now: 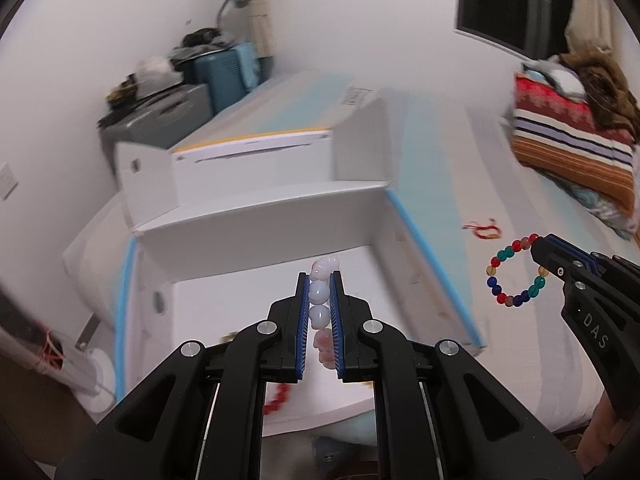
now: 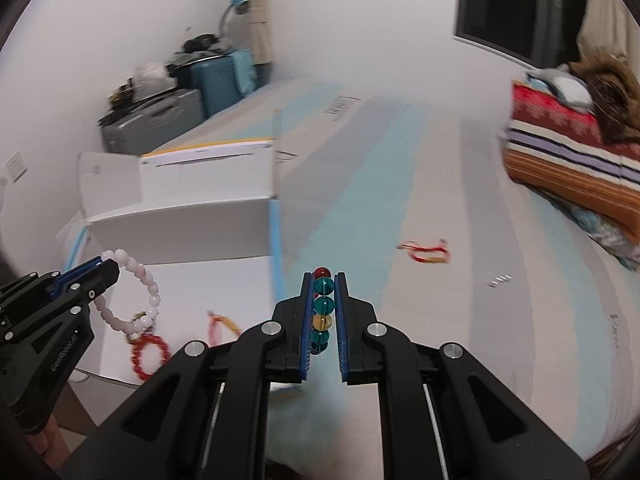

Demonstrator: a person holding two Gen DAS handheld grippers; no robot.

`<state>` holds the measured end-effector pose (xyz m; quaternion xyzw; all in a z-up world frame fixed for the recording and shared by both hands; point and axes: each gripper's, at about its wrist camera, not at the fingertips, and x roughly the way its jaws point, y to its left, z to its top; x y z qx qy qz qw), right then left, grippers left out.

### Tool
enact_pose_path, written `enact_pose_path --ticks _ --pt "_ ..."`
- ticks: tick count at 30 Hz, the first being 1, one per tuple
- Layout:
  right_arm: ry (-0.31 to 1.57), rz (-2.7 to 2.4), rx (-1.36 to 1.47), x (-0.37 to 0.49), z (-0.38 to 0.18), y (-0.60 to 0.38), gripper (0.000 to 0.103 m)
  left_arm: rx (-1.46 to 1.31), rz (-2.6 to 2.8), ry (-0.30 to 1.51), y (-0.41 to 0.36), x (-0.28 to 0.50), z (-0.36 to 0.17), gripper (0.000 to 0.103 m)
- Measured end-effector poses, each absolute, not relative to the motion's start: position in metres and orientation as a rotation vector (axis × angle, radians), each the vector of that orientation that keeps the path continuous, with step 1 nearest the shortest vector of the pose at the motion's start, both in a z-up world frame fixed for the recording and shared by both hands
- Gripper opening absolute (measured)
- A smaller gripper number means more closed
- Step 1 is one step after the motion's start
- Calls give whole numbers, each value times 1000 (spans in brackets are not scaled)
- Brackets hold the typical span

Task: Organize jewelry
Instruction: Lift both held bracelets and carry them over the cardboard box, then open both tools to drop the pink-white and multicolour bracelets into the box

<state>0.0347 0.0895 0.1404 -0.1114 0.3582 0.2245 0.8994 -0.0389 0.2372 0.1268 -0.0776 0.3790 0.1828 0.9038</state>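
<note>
Left wrist view: pink bead bracelet (image 1: 320,300) between left tongs (image 1: 320,280) pads.

In the left wrist view the lower run of the pale pink bead bracelet (image 1: 320,300) is hidden between the gripper's blue pads, and a red bead bracelet (image 1: 276,398) in the white box (image 1: 256,216) is half covered by a black finger and smeared. The red cord (image 1: 482,231) on the bed is too blurred to read. The folded blankets (image 2: 576,160) at far right are cut by the edge, and the small dark marks (image 2: 500,280) on the sheet are too tiny to identify.
</note>
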Motion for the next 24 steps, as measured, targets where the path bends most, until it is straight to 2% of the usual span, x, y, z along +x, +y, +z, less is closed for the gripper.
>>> enact_pose_path --ticks 12,24 --pt "812 582 -298 29 95 185 9 -237 491 857 319 -58 85 10" --pt "930 582 -331 50 34 208 9 -270 524 957 347 -47 34 10"
